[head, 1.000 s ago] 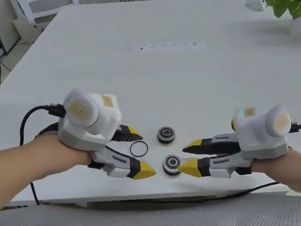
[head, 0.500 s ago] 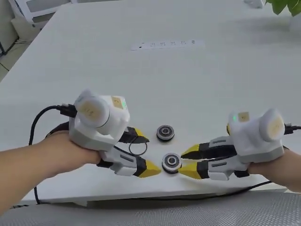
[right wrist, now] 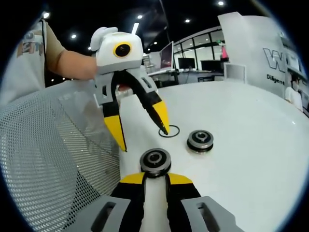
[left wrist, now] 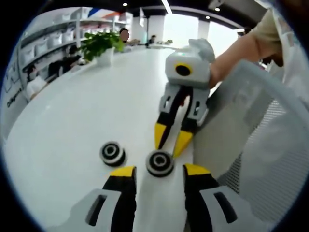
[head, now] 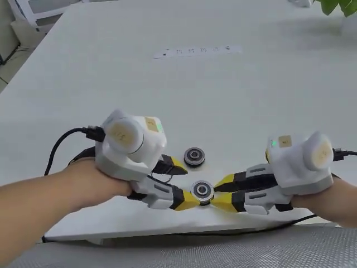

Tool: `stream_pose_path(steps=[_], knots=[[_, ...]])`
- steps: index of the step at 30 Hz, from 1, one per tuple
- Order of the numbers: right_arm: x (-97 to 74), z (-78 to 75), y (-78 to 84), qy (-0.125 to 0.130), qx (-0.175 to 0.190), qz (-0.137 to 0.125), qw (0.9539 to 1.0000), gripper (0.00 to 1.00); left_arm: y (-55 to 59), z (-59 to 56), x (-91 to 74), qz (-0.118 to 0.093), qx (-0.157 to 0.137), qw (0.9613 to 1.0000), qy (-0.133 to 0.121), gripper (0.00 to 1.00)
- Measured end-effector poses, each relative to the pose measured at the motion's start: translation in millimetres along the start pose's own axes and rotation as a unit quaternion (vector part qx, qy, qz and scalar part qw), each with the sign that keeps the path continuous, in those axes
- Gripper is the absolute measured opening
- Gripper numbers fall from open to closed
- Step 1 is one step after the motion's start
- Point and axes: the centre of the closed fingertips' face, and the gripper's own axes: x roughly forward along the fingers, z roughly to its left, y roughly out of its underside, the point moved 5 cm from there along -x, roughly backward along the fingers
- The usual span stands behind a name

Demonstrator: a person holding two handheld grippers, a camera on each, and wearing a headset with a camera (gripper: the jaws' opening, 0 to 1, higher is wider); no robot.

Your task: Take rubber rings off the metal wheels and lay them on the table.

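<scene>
Two metal wheels with black rubber rings lie near the table's front edge: a near wheel and a far wheel. A loose black ring lies on the table beside the left gripper's far jaw. My left gripper is wide open, its jaw tips on either side of the near wheel's left edge. The right gripper faces it, jaws a narrow gap apart, tips right at the same wheel. Neither grips anything.
A white power strip lies far back on the white table. A plant stands at the back right corner. The table's front edge runs just under the grippers. A black cable trails from the left gripper.
Both grippers have closed in on the near wheel from either side until their tips meet it. The loose ring has gone behind the left gripper in the head view.
</scene>
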Motion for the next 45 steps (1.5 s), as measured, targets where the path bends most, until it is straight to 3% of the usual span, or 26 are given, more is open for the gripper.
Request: stream_pose_path(steps=[20, 28, 38, 41, 45], knots=[[-0.1, -1.4, 0.9, 0.008, -0.003, -0.005, 1.0000, 0.06, -1.5, -4.0, 19.8, 0.007, 0.018, 0.9998, 0.008, 0.20], [0.2, -1.6, 1.4, 0.009, -0.002, -0.006, 0.9999, 0.04, 0.0, -2.7, 19.7, 0.007, 0.049, 0.9987, -0.012, 0.14], [0.5, -2.1, 1.7, 0.015, 0.020, -0.004, 0.9997, 0.00, 0.3, -4.2, 20.1, 0.006, 0.065, 0.9976, -0.024, 0.13], [0.6, -2.6, 1.9, 0.018, 0.054, -0.006, 0.9983, 0.00, 0.6, -4.6, 19.9, 0.004, 0.067, 0.9974, -0.027, 0.13], [0.5, -3.3, 2.1, 0.021, 0.067, -0.007, 0.9975, 0.00, 0.8, -4.7, 20.0, 0.003, 0.069, 0.9972, -0.029, 0.13]])
